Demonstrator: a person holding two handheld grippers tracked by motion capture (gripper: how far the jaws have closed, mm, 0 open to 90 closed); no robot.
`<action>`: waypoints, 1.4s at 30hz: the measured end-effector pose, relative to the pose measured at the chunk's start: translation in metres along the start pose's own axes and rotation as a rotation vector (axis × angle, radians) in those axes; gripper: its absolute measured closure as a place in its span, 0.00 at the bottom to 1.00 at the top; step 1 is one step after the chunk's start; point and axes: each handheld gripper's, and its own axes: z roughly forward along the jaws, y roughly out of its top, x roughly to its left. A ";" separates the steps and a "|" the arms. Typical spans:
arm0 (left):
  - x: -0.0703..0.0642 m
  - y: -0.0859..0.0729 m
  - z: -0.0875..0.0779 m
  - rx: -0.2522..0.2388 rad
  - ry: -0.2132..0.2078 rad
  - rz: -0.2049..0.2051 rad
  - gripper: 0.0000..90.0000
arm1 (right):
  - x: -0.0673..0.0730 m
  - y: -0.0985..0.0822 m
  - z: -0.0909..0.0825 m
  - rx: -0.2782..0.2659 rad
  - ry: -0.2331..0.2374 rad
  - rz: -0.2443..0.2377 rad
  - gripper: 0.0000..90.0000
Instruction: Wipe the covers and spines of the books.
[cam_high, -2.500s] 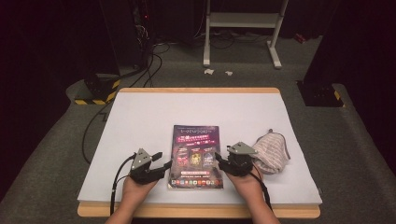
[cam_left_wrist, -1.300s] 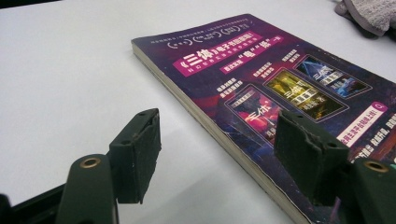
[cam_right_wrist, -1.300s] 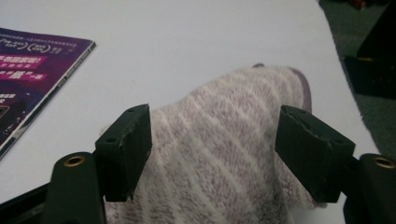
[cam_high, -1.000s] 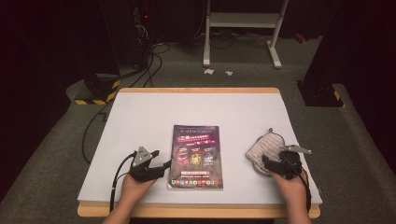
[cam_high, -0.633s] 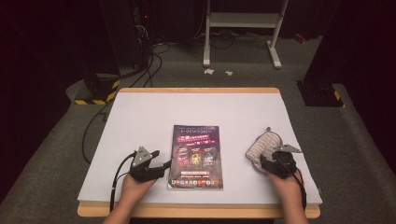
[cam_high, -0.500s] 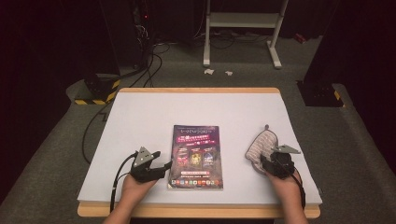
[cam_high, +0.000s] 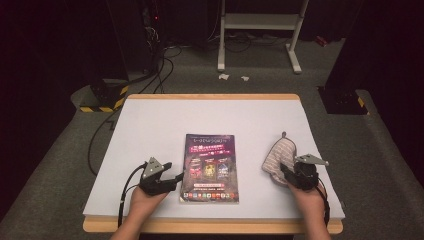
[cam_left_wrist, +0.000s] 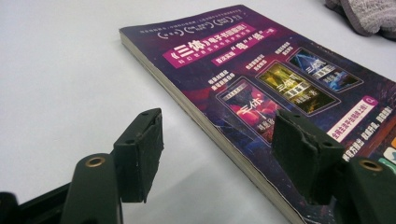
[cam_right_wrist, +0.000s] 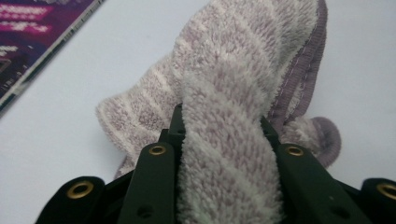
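On the left, the left tongs (cam_high: 175, 178) are sitting where they sat a moment ago, jaws standing apart with nothing between them, straddling the near left edge of the book (cam_high: 210, 167) lying flat mid-bench. The book is keeping its place on the white bench (cam_high: 150, 125). To the right, the right tongs (cam_high: 283, 170) have come over from the book's right edge to the striped towel (cam_high: 278, 155) and have just been closing; they are now clamping a fold of it. In the right gripper view the plush fold is covering the pads, so the tips are hidden. The towel's far end is bunched and hard to make out.
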 end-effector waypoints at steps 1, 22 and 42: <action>0.000 0.000 0.000 0.000 0.000 0.000 0.38 | 0.000 0.000 0.000 0.000 0.000 0.000 0.77; 0.006 0.001 -0.004 -0.028 0.014 -0.019 0.37 | 0.043 0.023 -0.034 -0.180 0.100 -0.067 0.77; 0.029 0.008 -0.024 -0.041 0.080 -0.069 0.35 | 0.143 0.006 -0.001 -0.041 0.319 -0.277 0.77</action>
